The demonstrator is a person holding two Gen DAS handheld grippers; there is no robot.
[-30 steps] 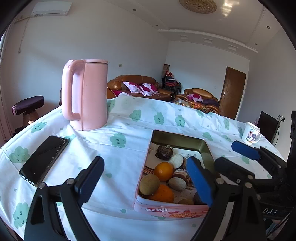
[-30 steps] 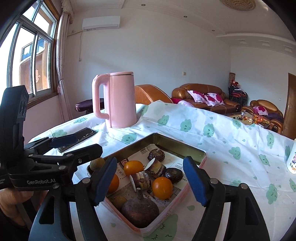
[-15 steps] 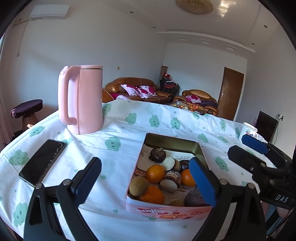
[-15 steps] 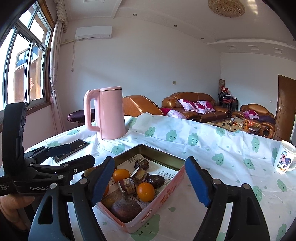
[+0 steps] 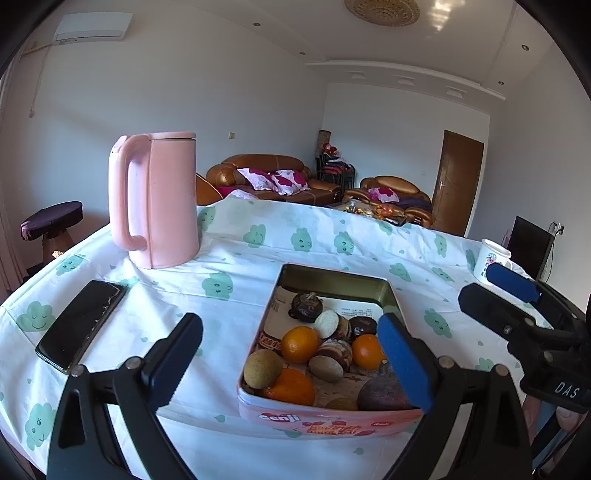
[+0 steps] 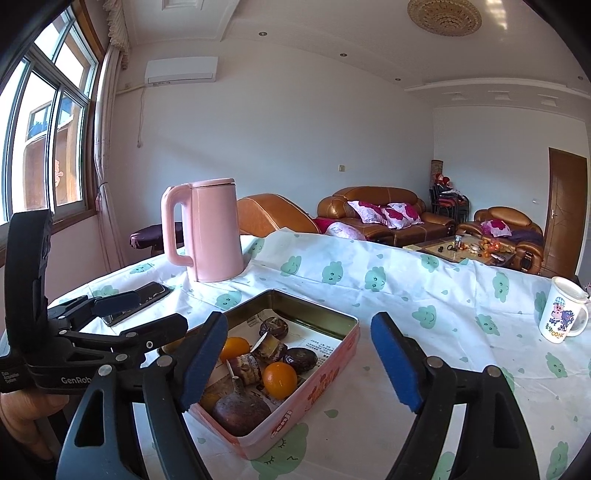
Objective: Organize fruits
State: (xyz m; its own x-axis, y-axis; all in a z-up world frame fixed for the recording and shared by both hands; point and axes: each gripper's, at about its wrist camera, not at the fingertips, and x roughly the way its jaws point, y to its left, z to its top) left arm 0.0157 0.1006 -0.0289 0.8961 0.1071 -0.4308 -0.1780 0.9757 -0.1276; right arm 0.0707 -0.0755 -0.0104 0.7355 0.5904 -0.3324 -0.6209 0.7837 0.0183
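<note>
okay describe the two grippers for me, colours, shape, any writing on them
Both the left gripper and the right gripper are black plastic with two long fingers, silver rivets at the joints and blue rectangular pads at the tips. The right one's body reads "DAS" in white in the left view; the left one's reads "GenRob", partly hidden, in the right view. No cables or sleeves show.

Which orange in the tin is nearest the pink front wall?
The round orange beside the brown kiwi, at the front-left; the other two sit farther back.

White plastered walls point(image 6: 295, 129) meet a white ceiling with a round woven medallion point(image 6: 444, 16). Daylight enters a wood-framed window point(image 6: 48, 122). Brown leather sofas point(image 6: 384, 210) stand beyond; a brown wooden door point(image 6: 567, 206) looks shut.
</note>
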